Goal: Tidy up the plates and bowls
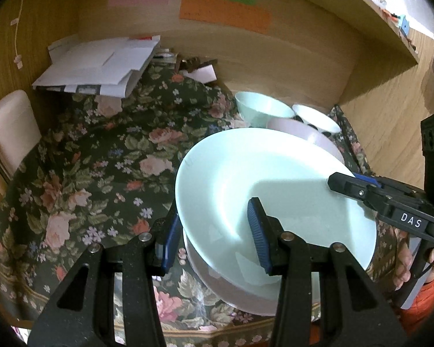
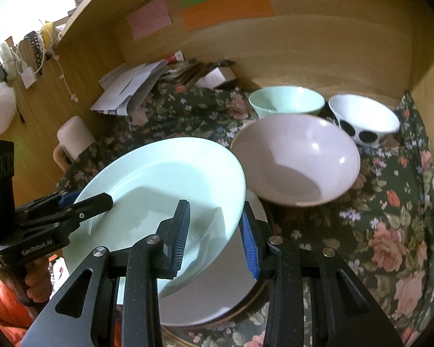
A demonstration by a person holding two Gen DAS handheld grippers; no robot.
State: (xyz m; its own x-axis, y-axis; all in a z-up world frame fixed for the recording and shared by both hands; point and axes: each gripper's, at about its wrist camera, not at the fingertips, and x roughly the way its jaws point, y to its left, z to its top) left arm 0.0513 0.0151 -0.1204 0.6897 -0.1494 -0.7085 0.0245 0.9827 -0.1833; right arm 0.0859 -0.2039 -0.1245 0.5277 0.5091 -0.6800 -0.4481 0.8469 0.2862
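Observation:
A pale mint plate [image 1: 275, 190] [image 2: 165, 179] lies tilted on a pinkish plate [image 1: 246, 295] [image 2: 217, 295] on the flowered cloth. My left gripper [image 1: 214, 231] is open, its fingers straddling the mint plate's left rim. My right gripper [image 2: 215, 228] is open too, its fingers on either side of the plate's right rim. Each gripper shows in the other's view, the right one [image 1: 358, 188] and the left one [image 2: 84, 205]. Behind stand a pink bowl [image 2: 298, 156] [image 1: 303, 136], a mint bowl [image 2: 286, 101] [image 1: 260, 110] and a white bowl with black spots [image 2: 364, 121] [image 1: 315, 118].
A pile of white papers [image 1: 98, 66] [image 2: 130, 89] and small boxes lie at the back left. A cream cushioned chair back [image 1: 11, 127] [image 2: 72, 136] stands at the left. Wooden walls [image 1: 260, 57] enclose the table on the back and right.

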